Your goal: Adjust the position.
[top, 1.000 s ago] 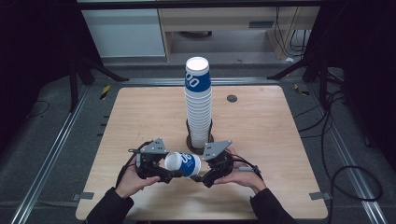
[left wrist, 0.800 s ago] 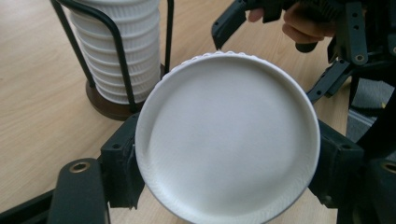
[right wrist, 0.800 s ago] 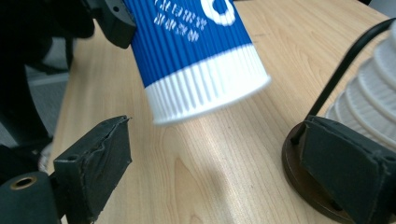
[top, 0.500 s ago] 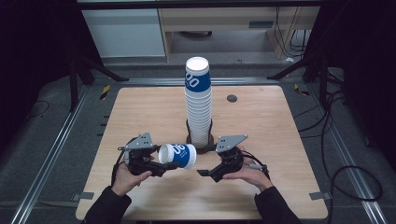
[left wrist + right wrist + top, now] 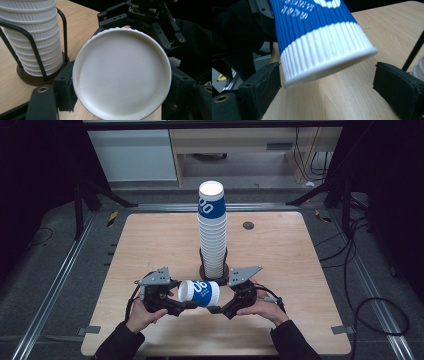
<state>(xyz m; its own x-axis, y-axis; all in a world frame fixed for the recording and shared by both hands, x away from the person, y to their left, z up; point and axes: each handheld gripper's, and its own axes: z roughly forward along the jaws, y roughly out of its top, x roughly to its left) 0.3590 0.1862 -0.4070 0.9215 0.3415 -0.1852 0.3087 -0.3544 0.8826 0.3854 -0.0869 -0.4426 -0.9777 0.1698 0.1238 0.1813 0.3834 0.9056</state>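
Note:
A blue-and-white ribbed paper cup (image 5: 199, 293) lies level just above the table, in front of a tall stack of the same cups (image 5: 212, 232) in a wire holder (image 5: 214, 270). My left gripper (image 5: 186, 301) is shut on the cup; its pads flank the cup's white round end (image 5: 122, 75). My right gripper (image 5: 216, 306) reaches in from the other side and is open. Its pads (image 5: 262, 87) stand well off the cup's white-banded rim (image 5: 327, 57), touching nothing. The right gripper (image 5: 150, 17) faces the left gripper's camera from behind the cup.
The stack (image 5: 32, 37) and its dark round base (image 5: 35, 78) stand close behind the cup. A small dark disc (image 5: 248, 225) is set in the wooden table (image 5: 310, 270) at the back right. Cables and black stand legs lie on the floor around the table.
A second ago both grippers were pressed close around the cup. They drew apart, the cup staying with the left gripper, and the right jaws now stand off it.

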